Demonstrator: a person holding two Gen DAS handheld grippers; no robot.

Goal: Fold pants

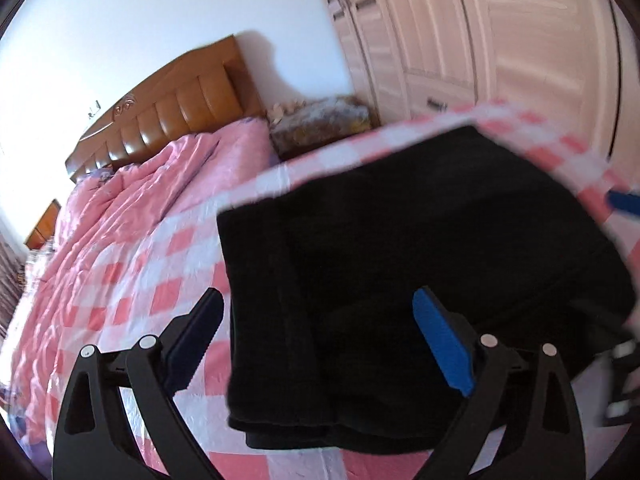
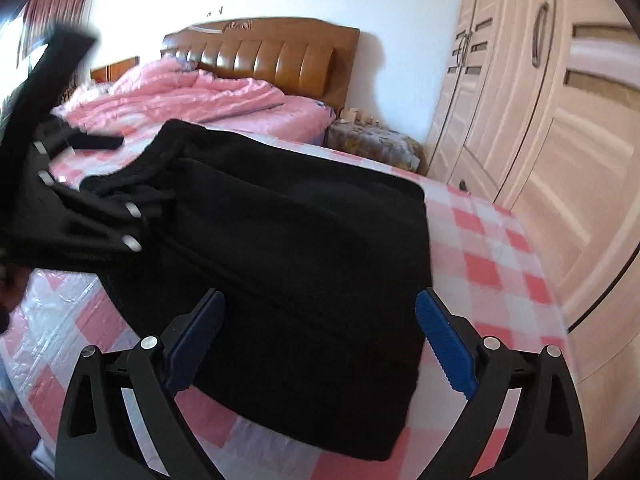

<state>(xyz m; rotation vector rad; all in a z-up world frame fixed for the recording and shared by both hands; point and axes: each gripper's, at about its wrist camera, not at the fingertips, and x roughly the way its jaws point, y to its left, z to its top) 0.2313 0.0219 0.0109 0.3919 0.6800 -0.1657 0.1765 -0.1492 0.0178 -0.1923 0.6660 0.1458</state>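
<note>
Centre of both frames: black pants lying folded on checkered bed. Left gripper, right gripper fingers spreading wide, holding nothing. Fabric looking soft, floppy; pinch stacked edge.

The left tool points down with its two fingers wide apart, holding nothing. The right tool does the same, tilted down, fingers spread wide.

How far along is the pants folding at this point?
Done, it seems: the black pants lie as a compact, layered rectangle on the checked bedspread. In hand: nothing; the left tongs and right tongs stand open above the bundle, pads off the cloth. Left: perhaps tidying the bunched waistband end by the left tongs, otherwise only pulling away.
</note>
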